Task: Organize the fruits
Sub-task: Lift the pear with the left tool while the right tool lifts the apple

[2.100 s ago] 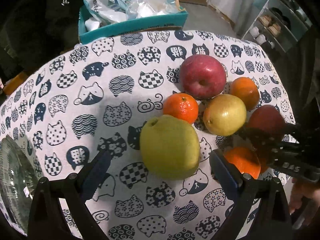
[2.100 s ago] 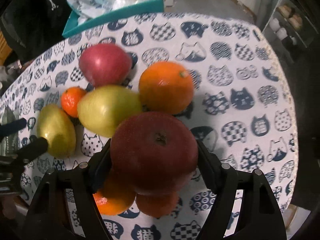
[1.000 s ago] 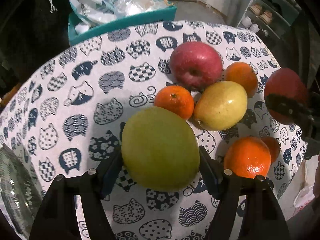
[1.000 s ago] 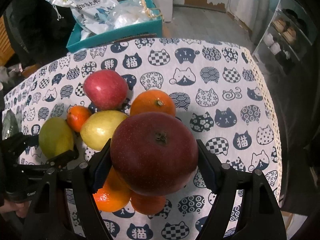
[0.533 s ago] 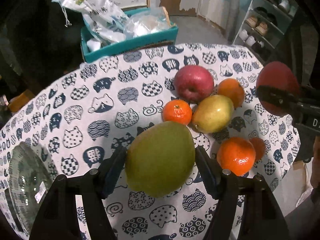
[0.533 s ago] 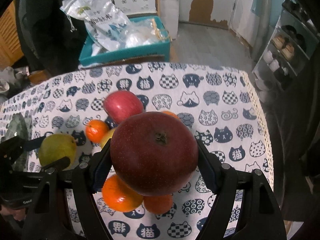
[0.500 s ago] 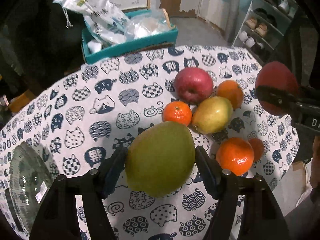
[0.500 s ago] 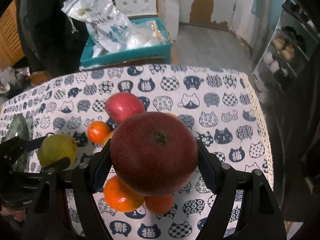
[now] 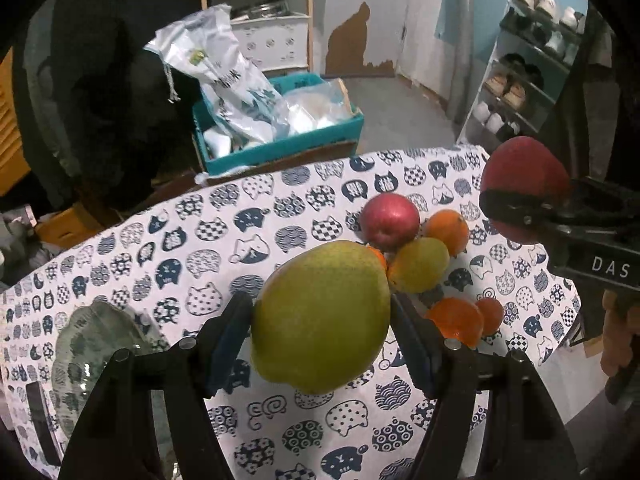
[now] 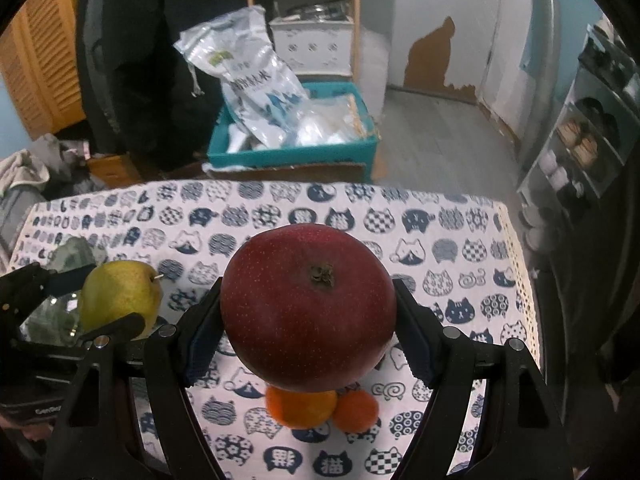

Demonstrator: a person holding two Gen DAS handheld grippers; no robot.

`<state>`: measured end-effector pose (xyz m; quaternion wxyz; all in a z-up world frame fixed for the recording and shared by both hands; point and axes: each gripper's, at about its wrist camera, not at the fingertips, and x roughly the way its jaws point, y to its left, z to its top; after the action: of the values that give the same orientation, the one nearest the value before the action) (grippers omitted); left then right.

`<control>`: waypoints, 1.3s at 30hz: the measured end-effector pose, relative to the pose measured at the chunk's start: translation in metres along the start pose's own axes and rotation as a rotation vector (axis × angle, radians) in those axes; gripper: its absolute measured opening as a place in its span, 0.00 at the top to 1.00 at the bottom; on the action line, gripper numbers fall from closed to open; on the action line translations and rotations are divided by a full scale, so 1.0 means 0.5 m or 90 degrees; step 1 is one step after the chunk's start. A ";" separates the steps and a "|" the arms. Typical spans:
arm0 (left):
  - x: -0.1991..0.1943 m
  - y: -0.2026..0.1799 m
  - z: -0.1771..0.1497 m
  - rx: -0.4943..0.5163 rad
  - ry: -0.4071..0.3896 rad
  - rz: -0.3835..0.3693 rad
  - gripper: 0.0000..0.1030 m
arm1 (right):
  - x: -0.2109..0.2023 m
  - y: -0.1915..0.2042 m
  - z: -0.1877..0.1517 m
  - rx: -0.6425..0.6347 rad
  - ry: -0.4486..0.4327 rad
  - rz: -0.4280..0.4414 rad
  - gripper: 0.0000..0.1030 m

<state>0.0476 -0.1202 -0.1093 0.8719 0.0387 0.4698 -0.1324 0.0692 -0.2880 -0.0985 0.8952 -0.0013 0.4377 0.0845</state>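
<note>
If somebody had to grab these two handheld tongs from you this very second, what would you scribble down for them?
Left tongs: clamped on the green pear, held above the cat-print tablecloth.
Right tongs: clamped on the dark red apple, also in the air.
On the cloth: a red apple, a yellow pear and some oranges, bunched together.
A glass dish sits at the cloth's left end; nothing visible in it.
Done: two fruits picked up.
Left: set both down, probably in the dish, then sort the remaining fruit.
</note>
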 end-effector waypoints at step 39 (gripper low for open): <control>-0.196 0.245 -0.060 -0.117 -0.102 0.048 0.30 | -0.064 0.278 0.092 -0.100 -0.058 0.118 0.25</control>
<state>0.0048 0.0223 -0.0514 0.9108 -0.0347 0.4073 -0.0584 0.0649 -0.1521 -0.0352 0.8998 -0.0268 0.3866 0.2005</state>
